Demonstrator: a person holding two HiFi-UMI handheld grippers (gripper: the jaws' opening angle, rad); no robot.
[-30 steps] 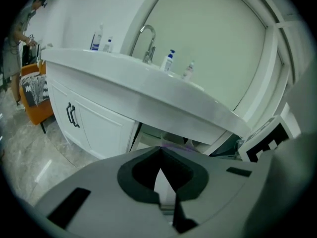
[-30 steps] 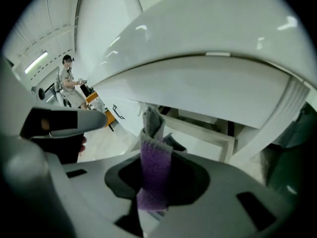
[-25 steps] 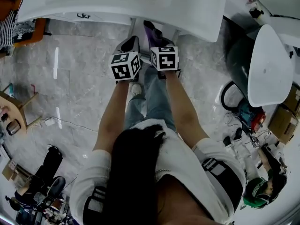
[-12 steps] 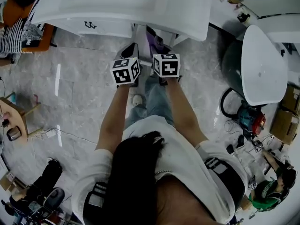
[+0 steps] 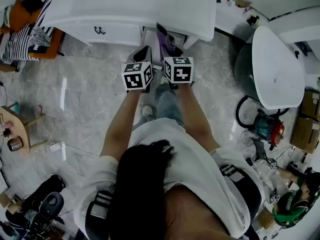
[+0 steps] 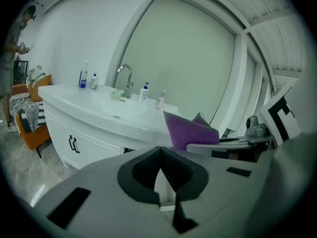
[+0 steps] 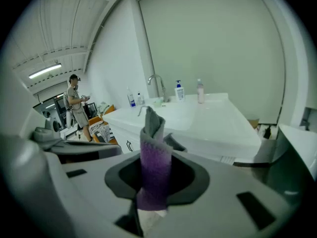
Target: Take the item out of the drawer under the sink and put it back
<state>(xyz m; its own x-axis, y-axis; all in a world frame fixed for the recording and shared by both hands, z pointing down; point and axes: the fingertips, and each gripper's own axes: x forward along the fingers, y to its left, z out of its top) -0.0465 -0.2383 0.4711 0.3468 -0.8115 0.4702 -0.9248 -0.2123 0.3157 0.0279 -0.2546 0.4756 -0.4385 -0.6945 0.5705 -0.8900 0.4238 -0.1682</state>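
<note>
- Our right gripper (image 7: 152, 182) pinches the purple cloth (image 7: 154, 152), which stands lengthwise out of the jaws, tip toward the sink (image 7: 198, 115).
- Our left gripper (image 6: 161, 177), just beside, has jaws pressed together, empty.
- A faucet (image 7: 157, 86) and bottles (image 7: 179, 90) stand beyond.

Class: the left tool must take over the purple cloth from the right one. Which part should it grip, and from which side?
Probably the free top end of the purple cloth, which sticks out folded past the right tool shut on its lower part. Bring the left tool in from the left side, where nothing blocks it.
</note>
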